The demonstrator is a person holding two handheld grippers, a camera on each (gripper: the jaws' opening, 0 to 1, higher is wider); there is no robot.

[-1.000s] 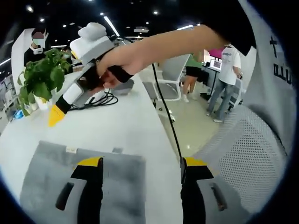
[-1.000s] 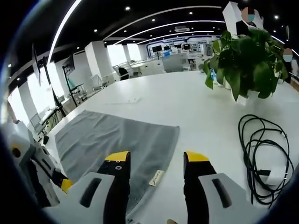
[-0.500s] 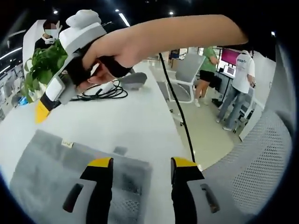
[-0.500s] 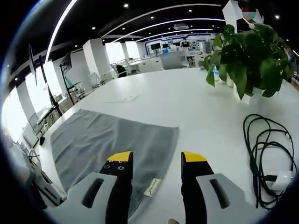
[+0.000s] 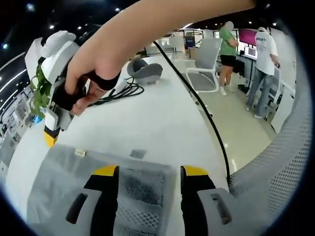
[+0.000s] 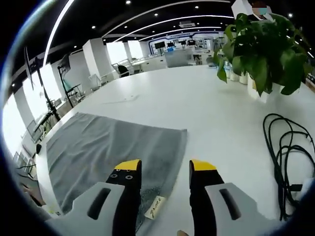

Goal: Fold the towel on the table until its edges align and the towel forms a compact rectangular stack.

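A grey towel (image 5: pixel 59 182) lies flat on the white table (image 5: pixel 147 123). Its near corner sits between the yellow-tipped jaws of my left gripper (image 5: pixel 150 172), which stands open just above the cloth. A hand holds my right gripper (image 5: pixel 49 138) at the towel's far corner, next to a small label (image 5: pixel 78 153). In the right gripper view the towel (image 6: pixel 98 147) spreads to the left. Its corner edge and the label (image 6: pixel 156 212) lie between the jaws of the right gripper (image 6: pixel 165 166), which is open and low over the cloth.
A potted plant (image 6: pixel 261 49) and a coil of black cable (image 6: pixel 290 152) sit right of the towel. A grey rounded object (image 5: pixel 145 71) rests farther along the table. A mesh chair back (image 5: pixel 275 167) is beside the table edge, and people (image 5: pixel 263 54) stand beyond it.
Both grippers have come down closer to the towel. The left one now has the towel's corner between its jaws, which narrowed slightly. The right one has moved over the labelled corner.
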